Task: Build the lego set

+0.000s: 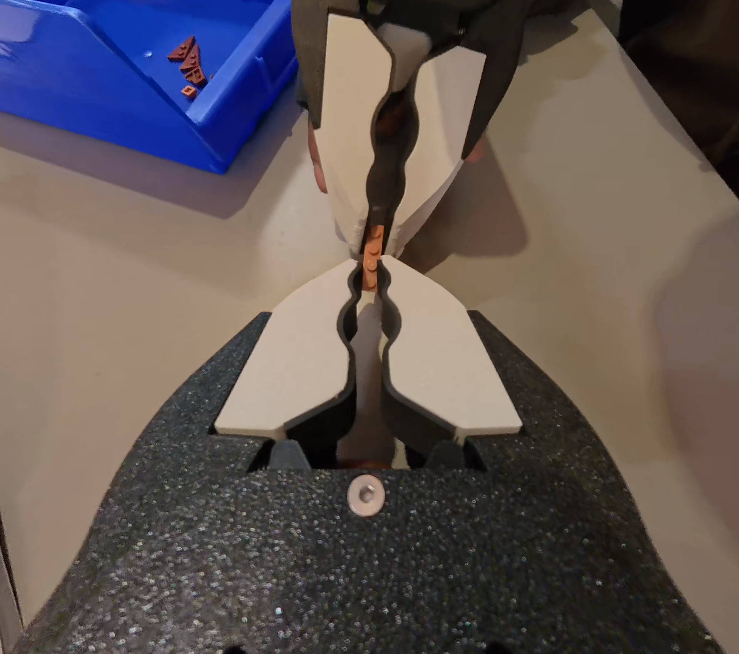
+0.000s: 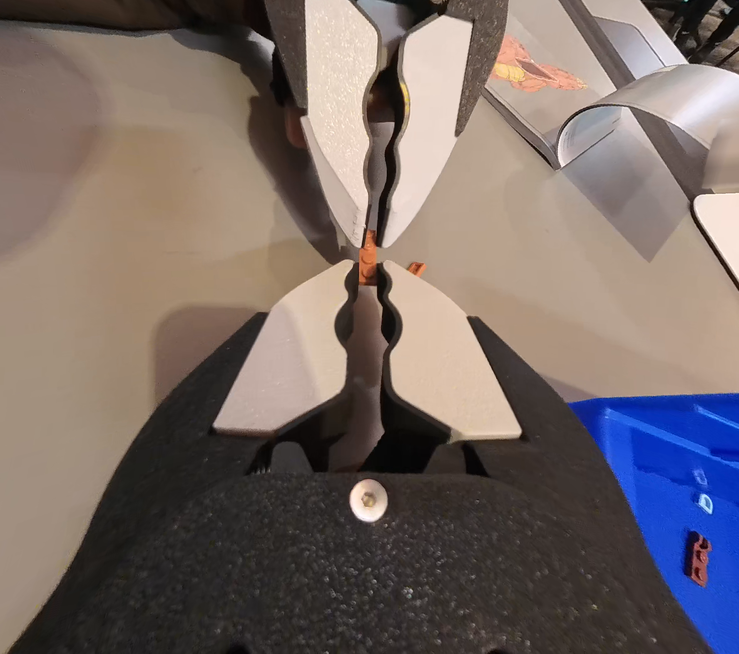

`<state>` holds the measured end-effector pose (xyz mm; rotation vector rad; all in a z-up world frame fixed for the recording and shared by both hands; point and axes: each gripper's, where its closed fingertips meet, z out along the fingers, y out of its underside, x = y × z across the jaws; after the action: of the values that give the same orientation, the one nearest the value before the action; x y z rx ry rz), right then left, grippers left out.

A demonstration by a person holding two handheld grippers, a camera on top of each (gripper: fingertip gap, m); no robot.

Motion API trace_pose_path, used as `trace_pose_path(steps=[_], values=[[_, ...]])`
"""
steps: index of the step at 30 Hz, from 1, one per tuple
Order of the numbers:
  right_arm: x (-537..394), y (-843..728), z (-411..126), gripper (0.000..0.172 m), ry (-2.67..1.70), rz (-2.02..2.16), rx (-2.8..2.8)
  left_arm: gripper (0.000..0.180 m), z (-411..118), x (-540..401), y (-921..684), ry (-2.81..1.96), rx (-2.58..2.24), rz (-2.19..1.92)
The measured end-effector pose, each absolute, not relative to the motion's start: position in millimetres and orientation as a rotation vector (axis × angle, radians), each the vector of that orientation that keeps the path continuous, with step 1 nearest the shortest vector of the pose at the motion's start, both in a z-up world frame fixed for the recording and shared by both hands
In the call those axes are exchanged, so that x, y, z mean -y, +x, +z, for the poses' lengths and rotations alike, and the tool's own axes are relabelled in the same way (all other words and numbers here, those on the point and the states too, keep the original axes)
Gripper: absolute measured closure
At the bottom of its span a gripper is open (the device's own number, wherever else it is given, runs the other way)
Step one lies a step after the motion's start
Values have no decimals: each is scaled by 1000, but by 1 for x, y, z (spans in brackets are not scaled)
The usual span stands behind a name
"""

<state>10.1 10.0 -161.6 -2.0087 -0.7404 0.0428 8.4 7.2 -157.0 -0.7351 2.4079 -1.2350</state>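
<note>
Both tongs meet tip to tip over the grey table (image 1: 120,275): left gripper (image 1: 370,275) and right gripper (image 2: 368,275) each pinch one end of the same narrow orange studded plate (image 1: 371,263), pads pressed on its thin edges, held clear of the tabletop. To do this well, I'd judge: keep both grips square, wrists in line, no twist, or the plate may pop free. One small orange piece (image 2: 417,268) lies on the table just beside. Blue bin (image 1: 240,107) with brown pieces (image 1: 191,64) sits near; open booklet (image 2: 600,107) farther off.
</note>
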Motion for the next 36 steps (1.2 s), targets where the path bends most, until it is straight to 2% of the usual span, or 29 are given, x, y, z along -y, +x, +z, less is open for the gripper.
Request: trace_pose_path(steps=[8, 32, 34, 36], values=[[-14, 18, -144, 164, -1944, 166, 601, 166, -143, -13, 11, -783, -2272, -1445], [-14, 14, -137, 164, -1885, 193, 601, 172, -137, -13, 9, -728, -2238, -1499], [-15, 18, -140, 161, -1909, 158, 589, 172, -138, -15, 10, -732, -2239, -1492], [-18, 26, -146, 150, -1962, 111, 560, 173, -139, -24, 12, -762, -2226, -1454]])
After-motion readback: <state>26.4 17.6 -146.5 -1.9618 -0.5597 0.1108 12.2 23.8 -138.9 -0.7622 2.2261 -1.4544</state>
